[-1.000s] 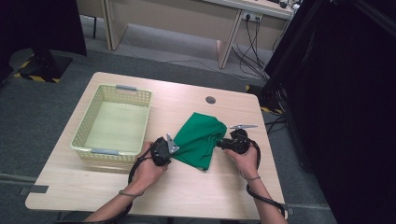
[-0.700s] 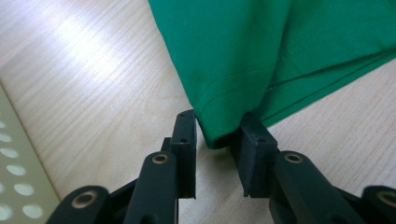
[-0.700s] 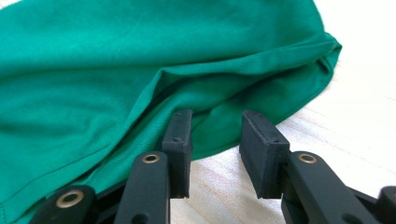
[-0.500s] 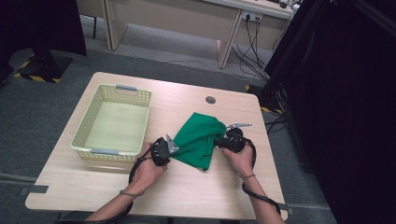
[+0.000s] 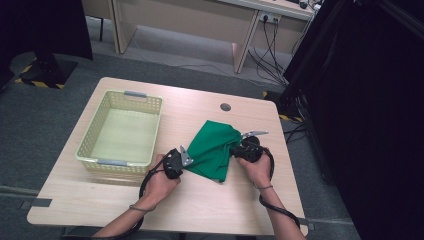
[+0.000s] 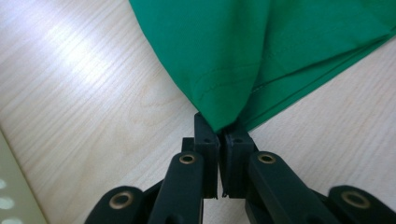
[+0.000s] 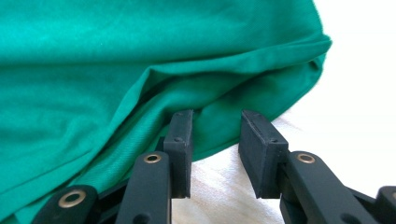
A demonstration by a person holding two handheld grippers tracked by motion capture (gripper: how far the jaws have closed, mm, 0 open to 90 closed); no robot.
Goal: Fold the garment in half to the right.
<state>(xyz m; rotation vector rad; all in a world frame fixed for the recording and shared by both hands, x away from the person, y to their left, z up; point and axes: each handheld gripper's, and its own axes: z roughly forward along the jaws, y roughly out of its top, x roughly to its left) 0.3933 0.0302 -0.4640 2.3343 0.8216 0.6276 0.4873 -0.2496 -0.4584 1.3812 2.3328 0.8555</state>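
Pinching a corner of the green cloth (image 6: 243,56), the left tongs (image 6: 218,135) had just clamped shut; right tongs (image 7: 215,140) sat half-open at its opposite edge on the table (image 5: 210,205).

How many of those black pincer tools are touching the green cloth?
2. The left gripper is clamped on the green cloth at its near-left corner; the right gripper stands open at the cloth's right edge, fabric at its tips.
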